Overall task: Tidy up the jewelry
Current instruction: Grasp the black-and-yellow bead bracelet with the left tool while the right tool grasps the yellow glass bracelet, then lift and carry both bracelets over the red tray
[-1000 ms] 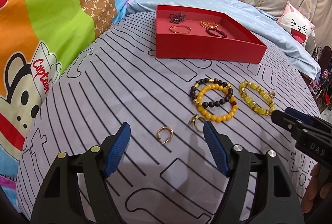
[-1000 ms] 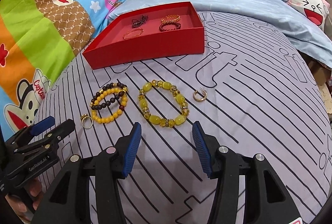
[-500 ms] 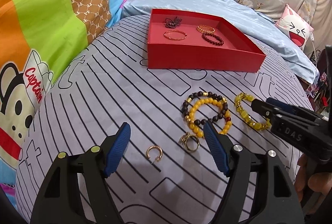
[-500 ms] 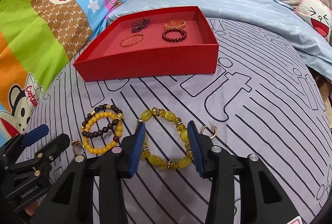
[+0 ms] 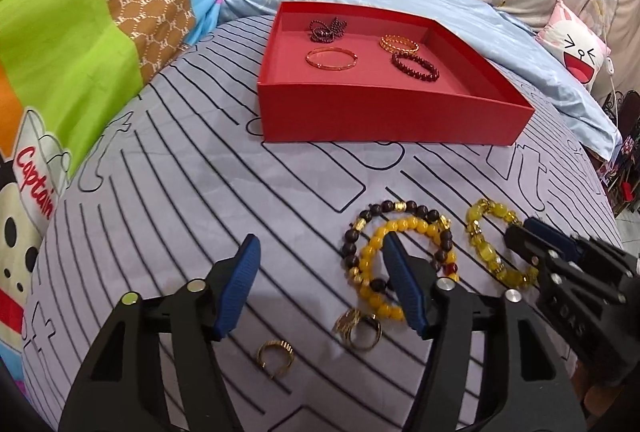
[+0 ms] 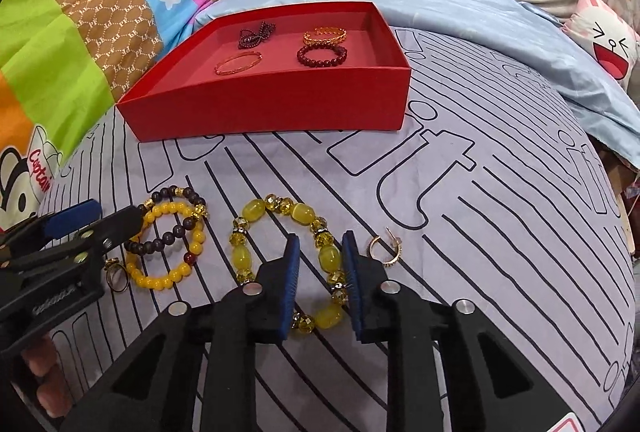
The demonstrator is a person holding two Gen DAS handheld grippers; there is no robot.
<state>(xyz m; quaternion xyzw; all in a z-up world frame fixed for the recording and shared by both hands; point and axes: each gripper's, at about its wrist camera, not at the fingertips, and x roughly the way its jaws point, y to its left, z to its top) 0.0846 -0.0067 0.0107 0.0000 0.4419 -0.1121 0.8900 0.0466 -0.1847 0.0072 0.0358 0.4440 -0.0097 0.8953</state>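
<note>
Right gripper [image 6: 320, 264], jaws just closing round the bracelet [image 6: 256, 211] beads but not yet pinching, may slip off; left gripper [image 5: 320, 288] released, narrowing over rings [image 5: 360, 328].

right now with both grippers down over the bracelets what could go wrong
1. The right gripper, jaws just closing, straddles only one side of the yellow bracelet; beads may slip out on lifting.
2. The earring lies beside its right finger and could get knocked.
3. The left gripper could snag the two overlapping bracelets.
</note>
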